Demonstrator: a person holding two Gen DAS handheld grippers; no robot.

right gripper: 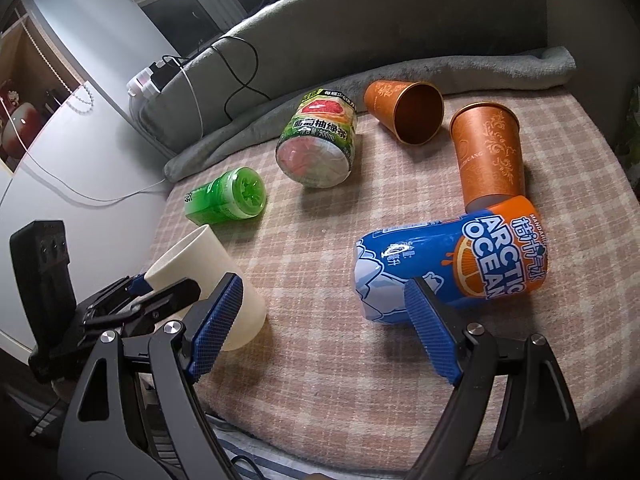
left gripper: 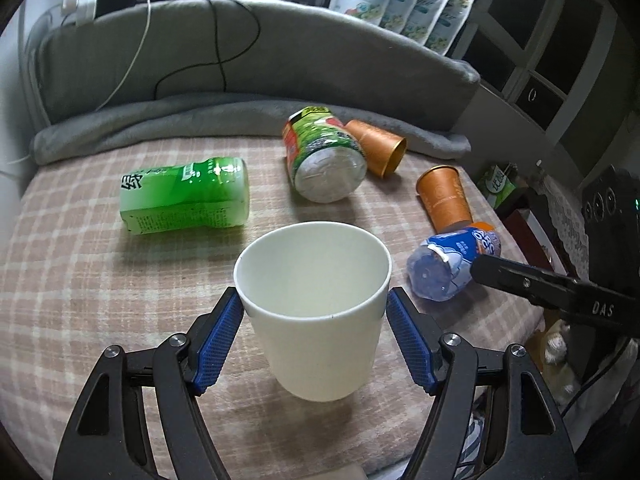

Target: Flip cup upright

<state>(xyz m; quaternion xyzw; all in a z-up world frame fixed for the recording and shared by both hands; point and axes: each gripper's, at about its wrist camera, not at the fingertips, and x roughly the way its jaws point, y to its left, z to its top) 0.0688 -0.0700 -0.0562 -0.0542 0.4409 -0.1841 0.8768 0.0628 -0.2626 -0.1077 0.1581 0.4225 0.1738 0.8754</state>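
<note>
My left tool [left gripper: 314, 312] has its blue pads against the rim of the white paper cup [left gripper: 314, 304], mouth up on the checked blanket [left gripper: 80, 280], so I judge only letting go and backing straight off remains. My right tool [right gripper: 320, 328] hangs spread and empty beside the Arctic Ocean bottle [right gripper: 452, 264]; the blanket's near edge is close behind the cup.

Both cameras sit low behind their fingers [left gripper: 218, 332], close over the bed [right gripper: 304, 216]; both catch the cup [left gripper: 316, 312].
</note>
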